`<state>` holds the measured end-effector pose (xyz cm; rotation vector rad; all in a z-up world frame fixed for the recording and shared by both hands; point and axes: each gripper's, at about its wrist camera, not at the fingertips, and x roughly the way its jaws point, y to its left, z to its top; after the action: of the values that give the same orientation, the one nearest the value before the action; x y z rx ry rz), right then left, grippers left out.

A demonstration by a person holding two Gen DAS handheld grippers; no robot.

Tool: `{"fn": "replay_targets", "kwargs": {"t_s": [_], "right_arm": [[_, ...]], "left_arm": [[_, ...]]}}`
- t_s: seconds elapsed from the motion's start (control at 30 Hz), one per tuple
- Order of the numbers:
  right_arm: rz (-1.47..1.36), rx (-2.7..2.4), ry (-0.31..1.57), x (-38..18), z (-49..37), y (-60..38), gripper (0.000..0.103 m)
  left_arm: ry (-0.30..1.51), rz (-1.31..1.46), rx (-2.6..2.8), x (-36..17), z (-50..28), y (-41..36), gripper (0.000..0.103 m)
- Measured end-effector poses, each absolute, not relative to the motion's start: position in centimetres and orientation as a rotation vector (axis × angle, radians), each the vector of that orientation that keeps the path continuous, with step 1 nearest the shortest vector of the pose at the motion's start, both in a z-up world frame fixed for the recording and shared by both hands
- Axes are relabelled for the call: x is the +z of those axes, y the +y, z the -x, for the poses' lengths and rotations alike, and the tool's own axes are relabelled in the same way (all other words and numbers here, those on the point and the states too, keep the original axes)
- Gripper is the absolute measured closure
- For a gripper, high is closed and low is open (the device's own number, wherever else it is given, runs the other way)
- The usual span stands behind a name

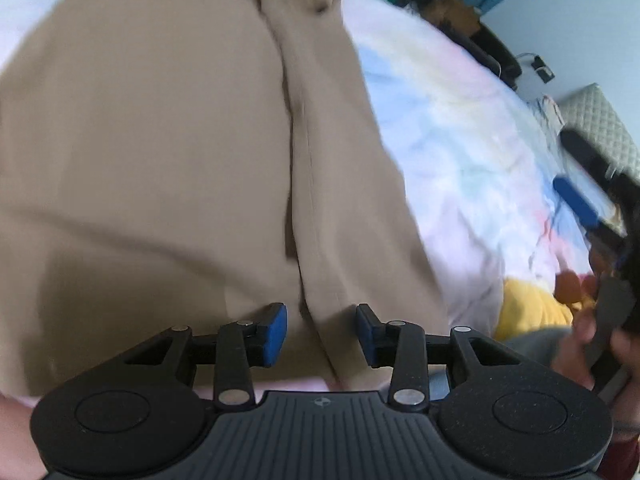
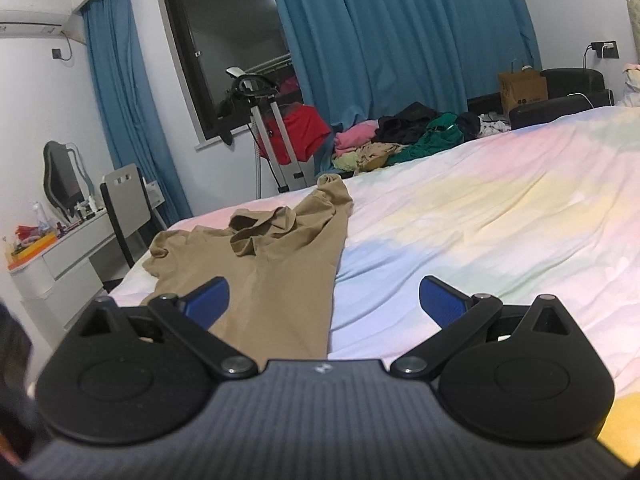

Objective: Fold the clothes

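Beyond right claw (image 2: pixel 323 304): clothes pile (image 2: pixel 404 140).

Home bedroom — bed (image 2: pixel 480 216), blue curtains (image 2: pixel 400 32), dressing table w/ mirror (image 2: pixel 60 176)

One tan garment (image 2: pixel 276 256) lies on one bed with a pastel sheet (image 2: pixel 480 216). Two grippers appear, left gripper (image 1: pixel 321 334) and right gripper (image 2: pixel 324 300), each with two blue pads. At far: one heap of clothes (image 2: pixel 404 140), two blue curtains, one window (image 2: pixel 224 44), one chair (image 2: pixel 126 204), one mirror (image 2: pixel 60 176), one cardboard box (image 2: pixel 522 90).
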<state>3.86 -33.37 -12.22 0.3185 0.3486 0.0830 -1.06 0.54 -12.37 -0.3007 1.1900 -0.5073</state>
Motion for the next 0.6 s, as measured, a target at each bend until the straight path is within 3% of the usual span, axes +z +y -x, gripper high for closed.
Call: {"fn": "replay_targets", "kwargs": {"t_s": [0.23,0.3,0.37,0.6], "right_arm": [[-0.297,0.067,0.352,-12.1,-3.8,-33.0,0.000],[-0.286,0.069,0.352,-12.1,-3.8,-32.8,0.000],[-0.281,0.070,0.356,-12.1,-3.8,-32.7,0.000],[-0.269,0.070,0.360,-12.1,-3.8,-32.6,0.000]], "left_arm": [[1.157,0.381,-0.588,-11.6,1.9,1.0,0.074],[1.153,0.362,-0.599,-11.7,2.1,0.8,0.091],[1.145,0.339,-0.602,-11.7,2.1,0.6,0.100],[1.074,0.106,-0.487,-11.2,3.5,0.3,0.101]]}}
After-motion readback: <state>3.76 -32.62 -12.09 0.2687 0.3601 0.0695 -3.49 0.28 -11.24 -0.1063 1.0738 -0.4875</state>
